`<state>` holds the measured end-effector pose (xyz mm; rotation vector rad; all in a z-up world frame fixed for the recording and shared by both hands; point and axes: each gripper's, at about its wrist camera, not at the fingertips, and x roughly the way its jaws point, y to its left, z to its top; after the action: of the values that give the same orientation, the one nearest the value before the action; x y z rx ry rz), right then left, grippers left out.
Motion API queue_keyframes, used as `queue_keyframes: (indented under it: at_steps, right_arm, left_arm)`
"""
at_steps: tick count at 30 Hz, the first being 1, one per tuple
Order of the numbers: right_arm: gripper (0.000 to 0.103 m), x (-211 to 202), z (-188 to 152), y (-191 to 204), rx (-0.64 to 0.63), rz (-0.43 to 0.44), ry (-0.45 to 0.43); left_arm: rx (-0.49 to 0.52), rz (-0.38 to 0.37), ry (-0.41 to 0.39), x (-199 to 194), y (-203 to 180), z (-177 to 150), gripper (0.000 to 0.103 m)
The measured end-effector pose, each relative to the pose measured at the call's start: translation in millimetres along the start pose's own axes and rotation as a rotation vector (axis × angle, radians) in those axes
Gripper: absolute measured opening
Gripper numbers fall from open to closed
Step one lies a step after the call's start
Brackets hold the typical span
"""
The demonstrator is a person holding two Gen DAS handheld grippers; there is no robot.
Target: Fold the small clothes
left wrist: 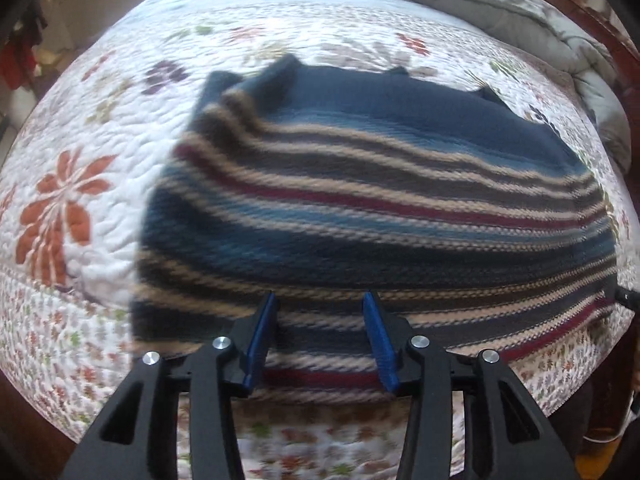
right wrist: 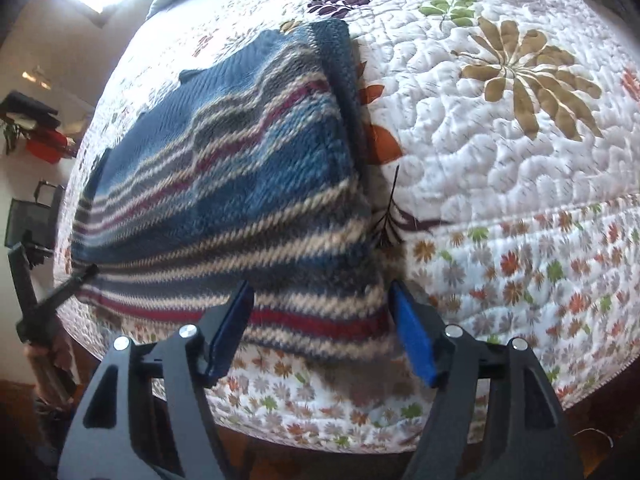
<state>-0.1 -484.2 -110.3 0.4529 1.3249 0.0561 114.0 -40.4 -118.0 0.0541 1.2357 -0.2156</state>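
A striped knit sweater (left wrist: pixel 380 208), navy with tan, red and blue bands, lies flat on the quilted bed. It also shows in the right wrist view (right wrist: pixel 240 184). My left gripper (left wrist: pixel 322 340) is open and empty, its blue pads just above the sweater's near hem. My right gripper (right wrist: pixel 320 328) is open and empty, its jaws straddling the hem near the sweater's right corner. The left gripper's tip (right wrist: pixel 80 274) shows at the hem's far left in the right wrist view. The right gripper's tip (left wrist: pixel 628 298) peeks in at the left wrist view's right edge.
The white floral quilt (left wrist: pixel 100 152) covers the bed, and it also shows in the right wrist view (right wrist: pixel 500 120). A grey duvet (left wrist: pixel 520 4) is bunched at the far side. The bed's near edge drops off just below both grippers. Room furniture (right wrist: pixel 36 132) stands at left.
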Motion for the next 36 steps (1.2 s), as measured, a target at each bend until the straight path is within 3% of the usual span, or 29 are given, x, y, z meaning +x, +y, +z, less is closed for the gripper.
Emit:
queue_keyframes:
  at_steps: [9,15,17,23,36]
  right_arm:
    - [0.066,21.6,7.0,-0.4,0.028,0.150,0.048]
    - [0.048,26.5,13.0,-2.2,0.039,0.197,0.043]
    - [0.032,27.3,12.6,-4.7,0.048,0.214,0.052]
    - [0.026,27.9,4.3,-21.6,0.144,0.308,0.041]
    - [0.024,16.4,9.9,8.7,0.153,0.194,0.031]
  left_arm:
    - [0.018,0.047,-0.031,4.1,-12.4,-2.7,0.056]
    - [0.032,0.061,-0.083,-6.4,-13.2,-6.4,0.061]
    - [0.042,0.060,-0.098,-8.6,-12.4,-5.6,0.063]
    - [0.069,0.041,-0.124,-13.7,-13.1,-5.2,0.063]
    - [0.034,-0.024,-0.135,-5.2,2.3,-9.0,0.064]
